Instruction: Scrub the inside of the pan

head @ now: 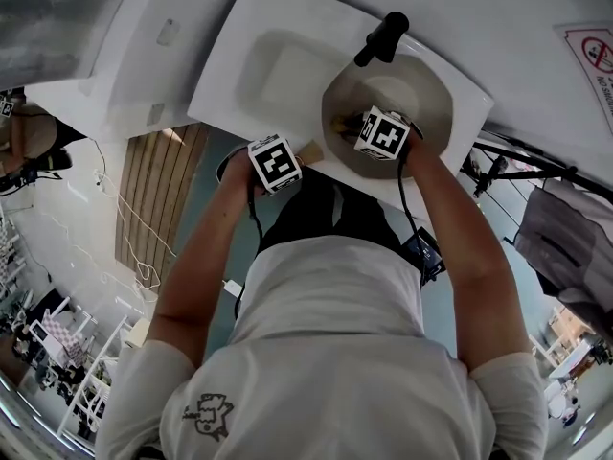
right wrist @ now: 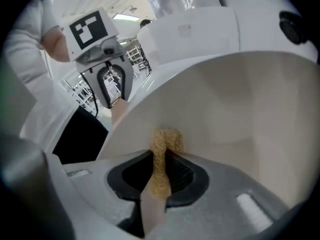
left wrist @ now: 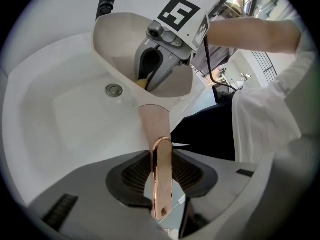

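Note:
A cream-coloured pan (head: 426, 89) sits tilted in the right part of a white sink (head: 239, 56). My left gripper (left wrist: 161, 156) is shut on the pan's copper handle (left wrist: 156, 126), which runs straight out between the jaws. In the head view the left gripper (head: 275, 164) is at the sink's front edge. My right gripper (head: 383, 132) is inside the pan, shut on a tan scrub sponge (right wrist: 164, 141). The sponge's tip presses against the pan's inner wall (right wrist: 230, 104). The sponge (left wrist: 142, 82) also shows under the right gripper in the left gripper view.
A black faucet (head: 381, 38) reaches over the pan's far rim. The sink drain (left wrist: 114, 89) lies left of the pan. A wooden slat mat (head: 158, 199) and cables lie on the floor at left. A black stand (head: 508, 166) is at right.

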